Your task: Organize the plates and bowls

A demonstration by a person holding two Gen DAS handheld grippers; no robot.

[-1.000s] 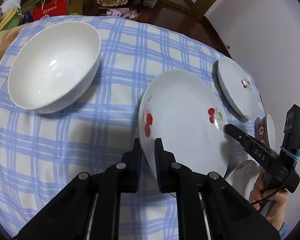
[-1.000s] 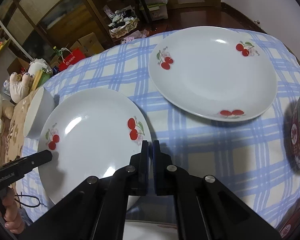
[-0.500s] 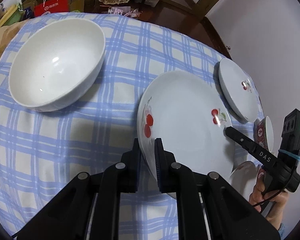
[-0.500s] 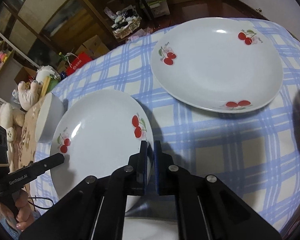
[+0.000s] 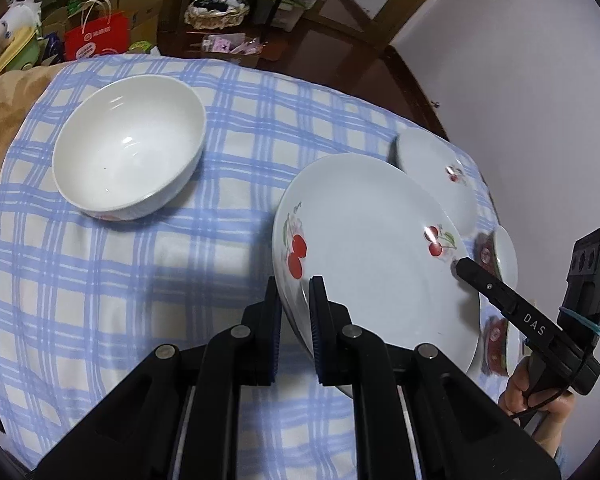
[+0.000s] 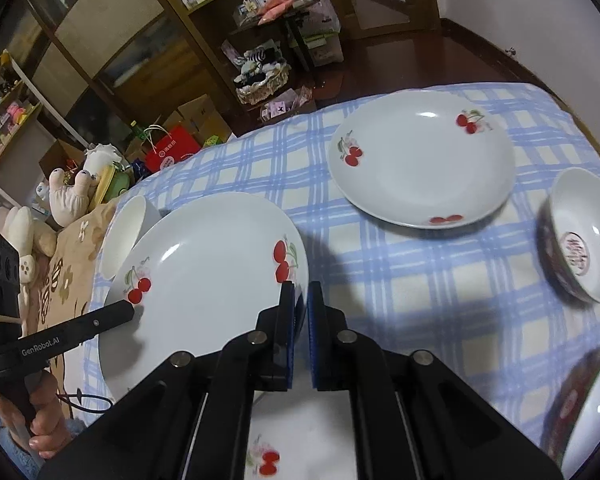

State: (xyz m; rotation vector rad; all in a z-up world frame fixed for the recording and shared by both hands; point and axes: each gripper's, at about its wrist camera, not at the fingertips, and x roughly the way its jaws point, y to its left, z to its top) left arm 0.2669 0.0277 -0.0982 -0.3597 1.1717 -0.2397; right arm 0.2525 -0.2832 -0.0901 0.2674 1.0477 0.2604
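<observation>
Both grippers are clamping the same cherry-print plate from opposite edges, and it is sitting tilted and lifted off the blue-checked tablecloth. In the left wrist view, the left gripper is closing its two jaws on the plate's rim at 6 o'clock of the frame, with only the thin edge of the plate between the blue pads. At 4 o'clock, the right gripper is reaching in as a black bar with its tip touching the plate's far rim, near a pair of painted cherries.

In the right wrist view, the right gripper is pinching the plate rim at the centre of the frame, jaws nearly together around it, while the left gripper is pressing on the opposite rim at 9 o'clock.

A plain white bowl is standing upright on the cloth at 10 o'clock in the left view, well apart from the held plate. A second cherry-print plate is lying flat on the cloth at 1 o'clock in the right view. A small red-patterned bowl is sitting at 3 o'clock, looking tilted, and another dark-patterned bowl is showing blurred at 4 o'clock. Directly below the right gripper, at 6 o'clock, a third cherry-print plate is partly visible between the gripper arms.
</observation>
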